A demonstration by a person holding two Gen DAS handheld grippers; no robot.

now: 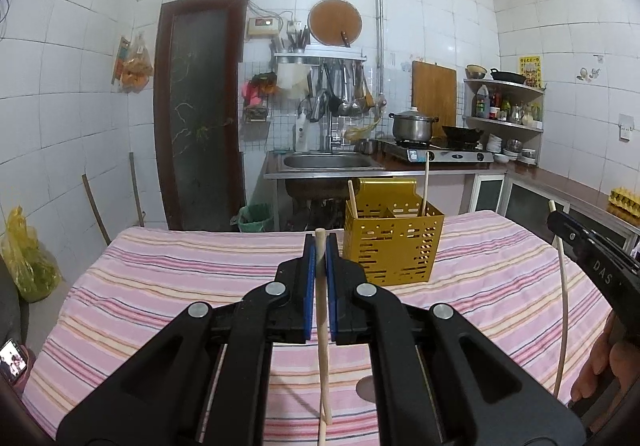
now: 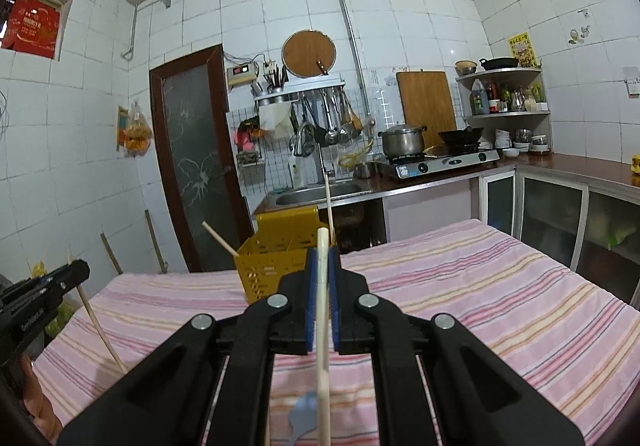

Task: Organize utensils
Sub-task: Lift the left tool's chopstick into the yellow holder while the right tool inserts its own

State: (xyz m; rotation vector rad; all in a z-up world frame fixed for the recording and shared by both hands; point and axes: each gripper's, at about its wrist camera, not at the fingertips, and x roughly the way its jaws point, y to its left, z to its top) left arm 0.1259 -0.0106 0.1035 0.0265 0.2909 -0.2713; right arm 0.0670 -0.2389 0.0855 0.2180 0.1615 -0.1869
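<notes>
Left gripper (image 1: 320, 246) jaws pinching a wooden chopstick (image 1: 322, 326), right gripper (image 2: 322, 258) jaws pinching another chopstick (image 2: 323, 346), gold utensil caddy (image 1: 394, 246) at twelve o'clock on the striped table (image 1: 180, 278), holding two chopsticks (image 1: 426, 182).

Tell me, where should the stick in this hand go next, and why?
Probably carry the left gripper forward and lower its chopstick into the gold utensil holder. Two chopsticks already stand there. The right gripper grips another chopstick.
</notes>
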